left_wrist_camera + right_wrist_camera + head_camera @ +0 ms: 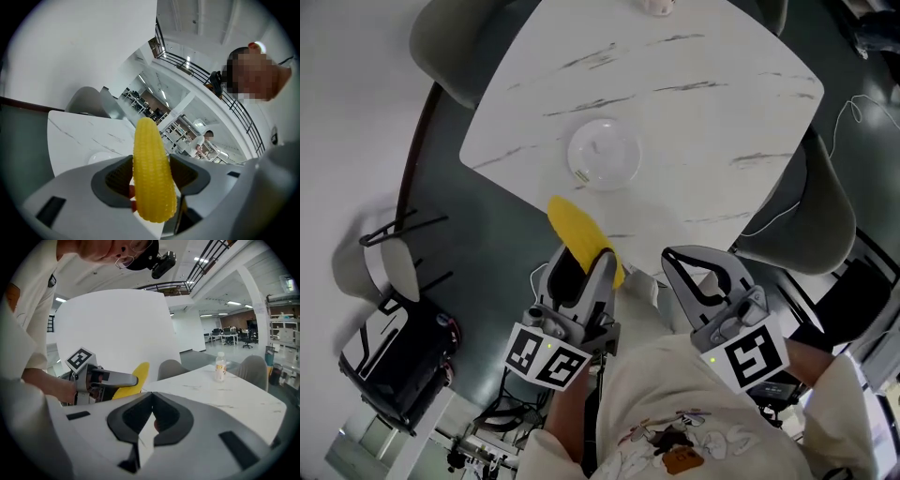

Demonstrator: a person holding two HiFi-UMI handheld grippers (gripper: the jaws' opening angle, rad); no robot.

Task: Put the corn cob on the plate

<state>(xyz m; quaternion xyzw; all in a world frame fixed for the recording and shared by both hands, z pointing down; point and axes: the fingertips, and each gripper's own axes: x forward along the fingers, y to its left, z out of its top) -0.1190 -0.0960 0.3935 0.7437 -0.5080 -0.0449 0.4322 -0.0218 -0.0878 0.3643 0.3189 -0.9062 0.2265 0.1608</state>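
A yellow corn cob (579, 236) is clamped in my left gripper (586, 265), which is shut on its thick end; the tip points toward the table. In the left gripper view the corn cob (151, 174) stands upright between the dark pads. A clear round plate (604, 154) lies on the white marble table (703, 122), a short way beyond the cob's tip. My right gripper (698, 272) hangs at the table's near corner, shut with nothing in it. In the right gripper view its jaws meet at the tips, and the left gripper (133, 379) with the corn cob (131, 382) shows beside them.
Grey chairs stand at the table's left (455, 42) and right (811, 220). A bottle (221, 366) stands on the table's far part. A black and white object (398, 347) sits on the floor at lower left. The person's cream sleeve (675, 422) fills the bottom.
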